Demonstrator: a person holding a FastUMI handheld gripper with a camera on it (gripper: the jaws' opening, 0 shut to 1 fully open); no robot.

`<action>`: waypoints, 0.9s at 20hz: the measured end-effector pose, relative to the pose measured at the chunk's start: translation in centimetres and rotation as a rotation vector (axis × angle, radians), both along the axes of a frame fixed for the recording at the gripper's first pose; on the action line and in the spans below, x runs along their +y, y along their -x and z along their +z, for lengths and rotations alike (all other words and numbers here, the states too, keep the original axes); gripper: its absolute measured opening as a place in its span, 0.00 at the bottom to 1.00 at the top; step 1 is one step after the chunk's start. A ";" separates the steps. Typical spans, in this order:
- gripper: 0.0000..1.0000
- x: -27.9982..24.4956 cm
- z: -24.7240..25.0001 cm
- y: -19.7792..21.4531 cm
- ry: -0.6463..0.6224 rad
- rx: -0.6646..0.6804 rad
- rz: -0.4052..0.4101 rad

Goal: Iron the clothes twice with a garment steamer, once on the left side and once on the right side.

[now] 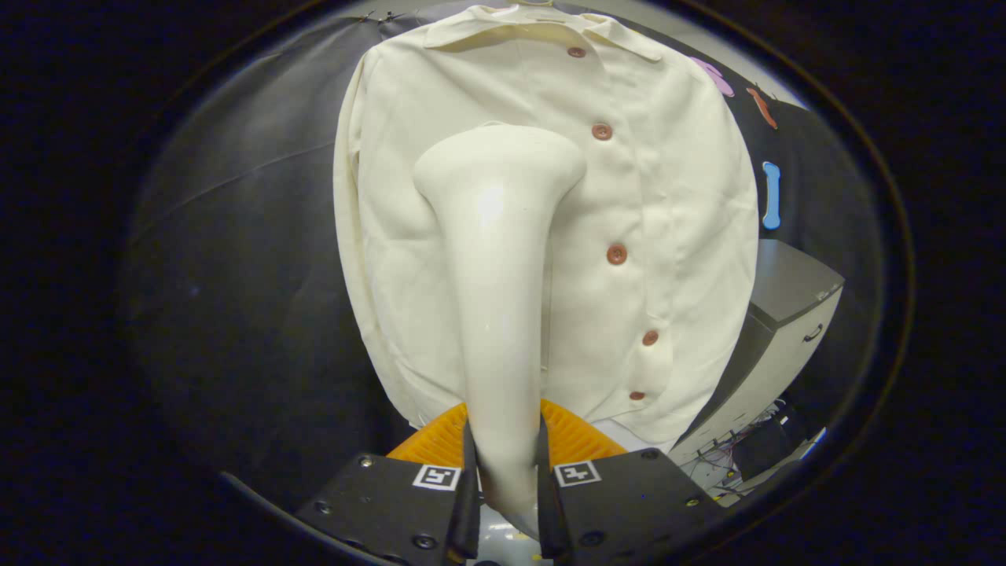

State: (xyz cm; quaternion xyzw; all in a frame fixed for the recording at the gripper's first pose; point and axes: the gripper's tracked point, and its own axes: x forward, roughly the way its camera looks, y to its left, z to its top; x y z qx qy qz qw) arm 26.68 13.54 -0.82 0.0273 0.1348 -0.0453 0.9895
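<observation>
Claw (503, 460) clamped on steamer (495, 259) handle, head raised against hanging cream shirt (668, 220), left of its buttons.

Dim booth, soft glare on the steamer (497, 236), fisheye bending at edges.

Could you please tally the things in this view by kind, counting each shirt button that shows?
Shirt: 1
Shirt buttons: 5
Garment steamer, clamped between both fingers of the gripper: 1
Grey cabinet: 1
Total: 8
</observation>
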 end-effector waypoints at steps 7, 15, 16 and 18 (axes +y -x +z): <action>0.29 0.0 -4.0 -0.8 -0.030 0.082 0.017; 0.30 -0.5 -9.5 -0.2 -0.059 0.203 0.029; 0.30 -0.6 -10.0 0.0 -0.059 0.213 0.029; 0.30 -0.7 -10.9 0.2 -0.057 0.231 0.034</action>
